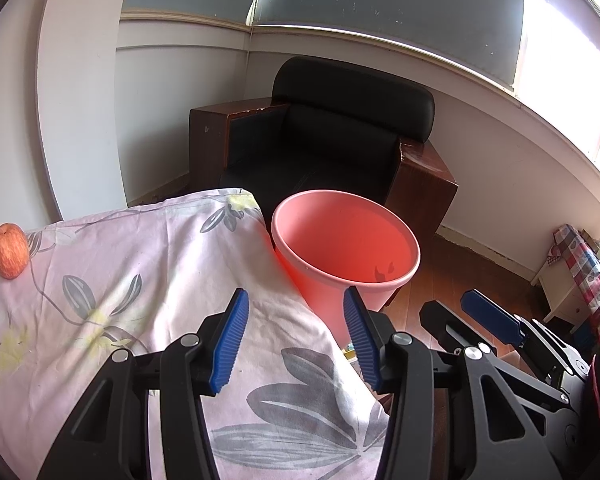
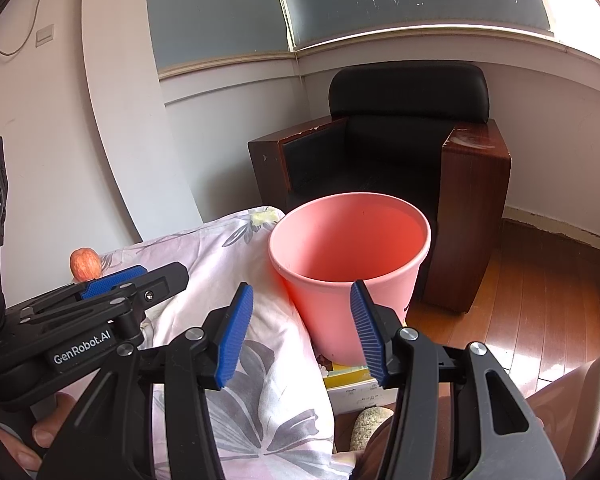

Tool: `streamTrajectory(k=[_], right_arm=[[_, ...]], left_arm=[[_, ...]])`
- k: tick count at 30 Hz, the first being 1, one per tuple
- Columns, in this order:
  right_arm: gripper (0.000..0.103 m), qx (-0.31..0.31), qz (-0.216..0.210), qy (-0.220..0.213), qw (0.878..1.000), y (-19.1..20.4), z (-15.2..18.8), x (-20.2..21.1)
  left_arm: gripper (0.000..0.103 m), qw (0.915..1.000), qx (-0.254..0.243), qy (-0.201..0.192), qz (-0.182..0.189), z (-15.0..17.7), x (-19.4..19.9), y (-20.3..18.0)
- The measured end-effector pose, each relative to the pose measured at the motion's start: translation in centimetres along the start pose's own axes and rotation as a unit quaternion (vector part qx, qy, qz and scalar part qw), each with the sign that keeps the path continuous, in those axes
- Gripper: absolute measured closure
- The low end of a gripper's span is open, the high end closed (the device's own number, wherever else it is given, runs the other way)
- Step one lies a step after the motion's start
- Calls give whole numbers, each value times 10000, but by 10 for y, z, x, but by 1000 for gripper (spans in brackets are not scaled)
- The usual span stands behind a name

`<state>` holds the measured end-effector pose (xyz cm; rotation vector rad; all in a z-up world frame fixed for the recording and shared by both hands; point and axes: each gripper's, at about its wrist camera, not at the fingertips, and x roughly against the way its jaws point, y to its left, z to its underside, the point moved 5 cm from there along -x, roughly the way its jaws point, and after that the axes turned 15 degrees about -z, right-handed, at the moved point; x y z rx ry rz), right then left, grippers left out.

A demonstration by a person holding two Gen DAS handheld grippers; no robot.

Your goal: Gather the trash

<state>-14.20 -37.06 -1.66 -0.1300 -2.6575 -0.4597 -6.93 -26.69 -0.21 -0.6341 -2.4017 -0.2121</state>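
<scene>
Left hand-held gripper (image 1: 296, 336) and right hand-held gripper (image 2: 302, 330) both hung released, empty, over the floral-cloth tabletop (image 1: 148, 280). Pink bin (image 1: 344, 248) stood just off its corner, possibly scraps inside. Apple (image 1: 9, 250) sat far-left. Black armchair (image 2: 392, 148) behind, wood floor (image 2: 540, 292).

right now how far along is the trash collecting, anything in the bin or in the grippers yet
Little looks done: the pink bin shows only a couple of small dark bits near its bottom. Nothing is in hand; the left gripper and right gripper are both open and empty. On the floral cloth only an apple is visible, so no clear trash remains in view.
</scene>
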Motion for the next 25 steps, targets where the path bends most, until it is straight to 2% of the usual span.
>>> streamTrajectory(k=[16, 25], right_arm=[[51, -70, -7, 73, 9999, -12, 2, -7], [51, -96, -1, 119, 9999, -15, 6, -11]], left_arm=[[55, 10000, -33, 85, -10, 5, -10, -4], [55, 9997, -28, 259, -10, 10, -21, -3]])
